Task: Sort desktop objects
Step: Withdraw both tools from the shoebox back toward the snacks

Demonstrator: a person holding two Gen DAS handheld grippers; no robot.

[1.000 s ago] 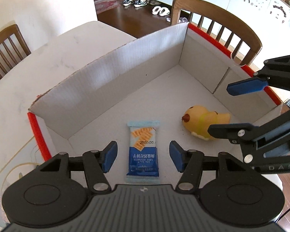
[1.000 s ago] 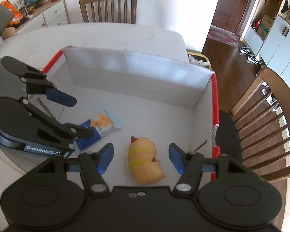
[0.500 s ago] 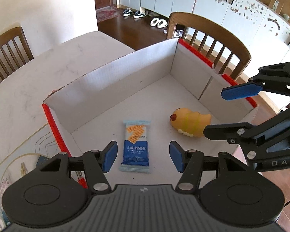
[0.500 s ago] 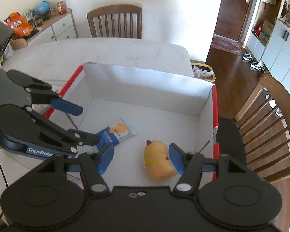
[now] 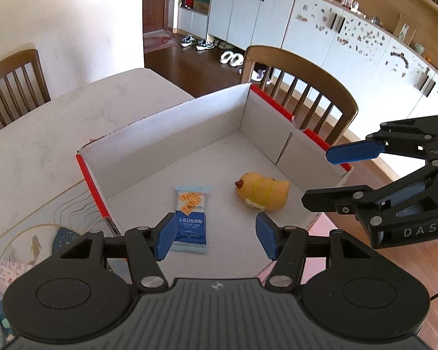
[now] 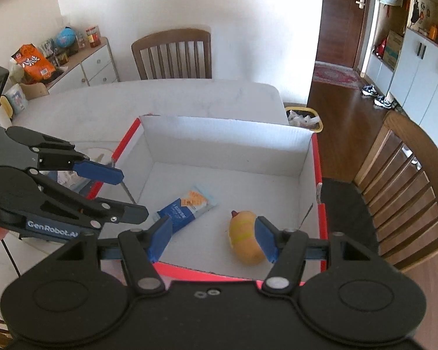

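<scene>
A white cardboard box with red edges [image 5: 172,128] [image 6: 219,134] sits on the pale table. Inside it lie a blue snack packet [image 5: 191,218] [image 6: 187,207] and a yellow duck toy [image 5: 262,194] [image 6: 245,242] on its side. My left gripper [image 5: 214,237] [image 6: 122,192] hovers open above the box's near edge, over the packet, with nothing between its blue pads. My right gripper [image 6: 213,239] [image 5: 327,178] hangs open above the box's right side, over the duck, also holding nothing.
Wooden chairs [image 5: 300,87] [image 6: 175,52] [image 6: 408,186] stand around the table. A round patterned mat [image 5: 29,248] with small items lies left of the box. A sideboard with snack bags [image 6: 35,61] and a waste basket [image 6: 303,116] stand beyond the table.
Both grippers have risen and drawn back from the box, so the packet and duck look smaller and farther below. Both jaws keep the same width; nothing was picked up.
</scene>
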